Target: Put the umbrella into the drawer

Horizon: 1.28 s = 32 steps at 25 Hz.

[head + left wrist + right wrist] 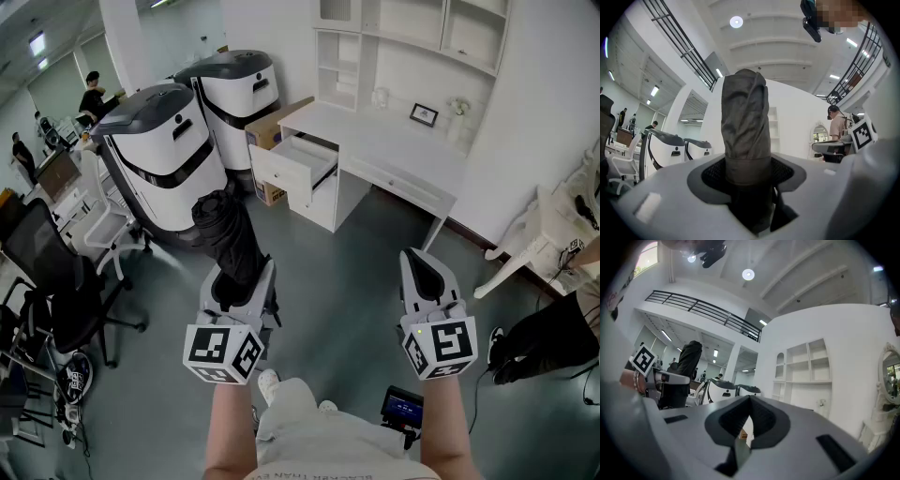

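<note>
Black umbrella [228,236] stands clamped in left hand-held gripper [246,292], pointing forward.

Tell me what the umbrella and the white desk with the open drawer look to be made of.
The umbrella: dark grey matte woven fabric, likely nylon or polyester, judging by its soft creases and folds. The desk: smooth white painted or laminated board, probably wood-based; even surface, crisp panel edges. Its open drawer looks the same.
</note>
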{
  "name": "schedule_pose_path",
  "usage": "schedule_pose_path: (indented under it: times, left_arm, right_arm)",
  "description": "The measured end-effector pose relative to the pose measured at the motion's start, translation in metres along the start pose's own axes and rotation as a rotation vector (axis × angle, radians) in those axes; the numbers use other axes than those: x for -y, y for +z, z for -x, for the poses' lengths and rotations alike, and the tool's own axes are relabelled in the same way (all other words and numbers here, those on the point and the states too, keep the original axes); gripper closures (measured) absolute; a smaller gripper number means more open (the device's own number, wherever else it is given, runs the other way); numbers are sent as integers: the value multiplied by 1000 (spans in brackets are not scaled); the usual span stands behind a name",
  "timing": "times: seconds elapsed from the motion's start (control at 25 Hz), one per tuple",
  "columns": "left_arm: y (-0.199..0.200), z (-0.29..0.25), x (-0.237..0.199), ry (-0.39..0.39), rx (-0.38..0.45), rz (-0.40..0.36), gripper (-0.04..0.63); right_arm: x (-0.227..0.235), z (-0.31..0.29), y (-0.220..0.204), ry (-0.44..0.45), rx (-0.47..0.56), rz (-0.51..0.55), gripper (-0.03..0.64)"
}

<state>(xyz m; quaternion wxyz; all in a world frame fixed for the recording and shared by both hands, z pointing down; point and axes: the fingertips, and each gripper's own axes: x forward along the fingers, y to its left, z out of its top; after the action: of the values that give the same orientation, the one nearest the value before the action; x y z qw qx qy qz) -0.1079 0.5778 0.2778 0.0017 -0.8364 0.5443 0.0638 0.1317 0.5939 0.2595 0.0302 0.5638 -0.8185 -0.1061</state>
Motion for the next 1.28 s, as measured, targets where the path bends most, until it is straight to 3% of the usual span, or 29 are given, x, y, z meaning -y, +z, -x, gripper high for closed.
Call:
schedule_pose_path:
  times: [0.36,0.68,1.28]
  left_arm:
    - [3,-6,0,2,2,-24,347]
    - [-7,-43,-3,-27,-7,-46,347]
    - [-14,-181,-92,-26,-7,-29,347]
  right_arm:
    - [8,2,-3,-12,-4,6,609]
    - [35,-18,-12,-54,10,-39,609]
    - [66,-177,-32,-46,-26,-13,609]
